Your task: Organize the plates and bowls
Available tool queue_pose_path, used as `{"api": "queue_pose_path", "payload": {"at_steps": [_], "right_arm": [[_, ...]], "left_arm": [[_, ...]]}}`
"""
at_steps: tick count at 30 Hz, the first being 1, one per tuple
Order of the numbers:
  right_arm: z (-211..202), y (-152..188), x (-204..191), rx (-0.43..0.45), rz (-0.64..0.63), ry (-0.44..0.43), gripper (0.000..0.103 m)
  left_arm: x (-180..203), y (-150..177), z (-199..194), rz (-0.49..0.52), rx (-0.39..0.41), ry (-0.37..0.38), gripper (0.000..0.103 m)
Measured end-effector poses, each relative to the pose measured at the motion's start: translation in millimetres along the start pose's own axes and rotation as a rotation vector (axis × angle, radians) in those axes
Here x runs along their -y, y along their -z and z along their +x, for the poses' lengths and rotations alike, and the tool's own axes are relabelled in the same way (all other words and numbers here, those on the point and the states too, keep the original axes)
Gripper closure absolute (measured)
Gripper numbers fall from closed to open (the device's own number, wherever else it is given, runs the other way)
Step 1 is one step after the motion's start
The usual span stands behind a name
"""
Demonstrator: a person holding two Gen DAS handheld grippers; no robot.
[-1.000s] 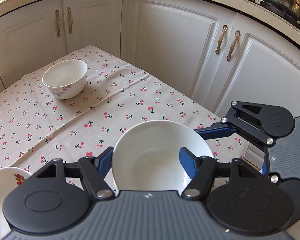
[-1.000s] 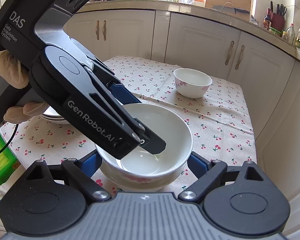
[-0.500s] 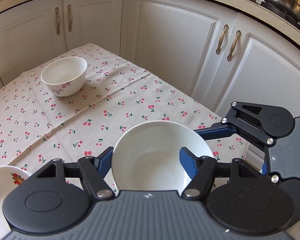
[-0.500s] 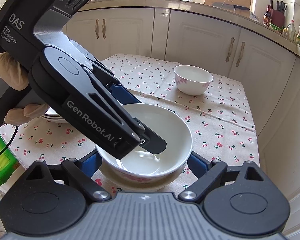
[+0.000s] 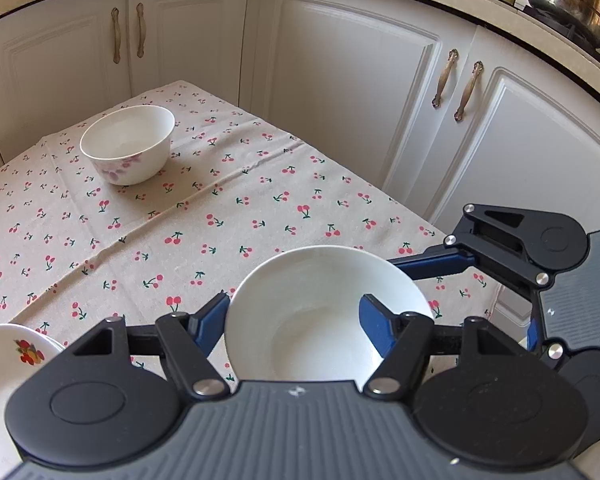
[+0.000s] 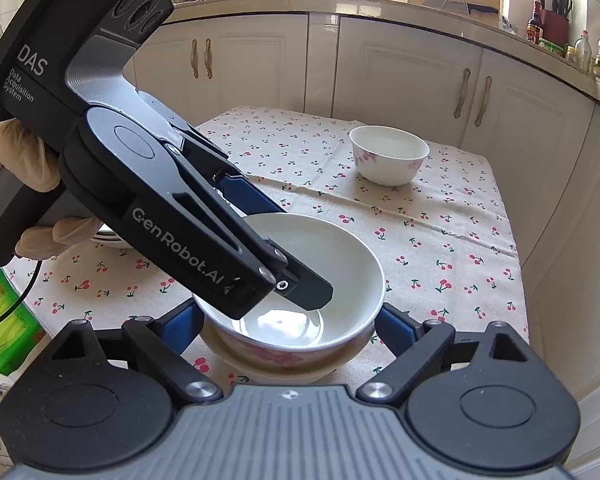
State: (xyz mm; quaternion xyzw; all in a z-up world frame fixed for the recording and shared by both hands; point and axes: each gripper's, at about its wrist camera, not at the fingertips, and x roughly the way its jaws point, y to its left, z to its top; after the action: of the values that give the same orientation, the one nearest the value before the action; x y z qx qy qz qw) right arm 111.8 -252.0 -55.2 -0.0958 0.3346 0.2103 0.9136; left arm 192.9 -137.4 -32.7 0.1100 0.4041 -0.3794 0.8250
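Note:
A white bowl with pink flowers (image 5: 324, 312) (image 6: 300, 304) is gripped at its near rim by my left gripper (image 5: 292, 320), one finger inside the bowl, one outside. In the right wrist view the left gripper (image 6: 296, 288) holds the bowl just above a second bowl or dish (image 6: 284, 372) nested beneath it. My right gripper (image 6: 288, 324) is open, its blue fingers on either side of this stack, not touching. A second flowered bowl (image 5: 128, 142) (image 6: 388, 154) stands at the table's far side.
The table has a cherry-print cloth (image 5: 220, 216). A white plate with a fruit print (image 5: 4, 380) lies at the left edge, next to my left gripper. White cabinets (image 5: 340, 80) surround the table. A green bag (image 6: 4, 320) sits at the left.
The held bowl has lifted slightly; a lower dish now shows under it. The left view has tilted up and away a little. The right gripper stays open.

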Motion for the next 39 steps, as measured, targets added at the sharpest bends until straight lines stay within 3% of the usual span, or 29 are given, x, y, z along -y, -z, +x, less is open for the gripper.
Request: {"api": "queue_pose_path", "payload": {"at_steps": [2,10,13,16,29,39], "right_arm": [[-3,0,-1,0.019,-0.008,0.009,0.0],[-22,-5,1,0.067,-0.023,0.036,0.0],[-28,-8,7,0.098,-0.004,0.059,0.0],[-24,-7,11,0.081,0.009,0.08,0.0],[-14,2,14,0.056,0.023,0.066,0.0],[-26,-22,37,0.098,-0.062,0.028,0.0]], "left_arm": [[0,0,0,0.003,0.002,0.0,0.032],[-11,-1,-14,-0.013,0.027,-0.034,0.031],[-15,0,-21,-0.021,0.04,-0.05,0.026],[-17,2,-25,-0.025,0.043,-0.053,0.026],[-22,3,-31,-0.023,0.048,-0.059,0.026],[-37,-16,-32,-0.016,0.04,-0.105,0.025]]}}
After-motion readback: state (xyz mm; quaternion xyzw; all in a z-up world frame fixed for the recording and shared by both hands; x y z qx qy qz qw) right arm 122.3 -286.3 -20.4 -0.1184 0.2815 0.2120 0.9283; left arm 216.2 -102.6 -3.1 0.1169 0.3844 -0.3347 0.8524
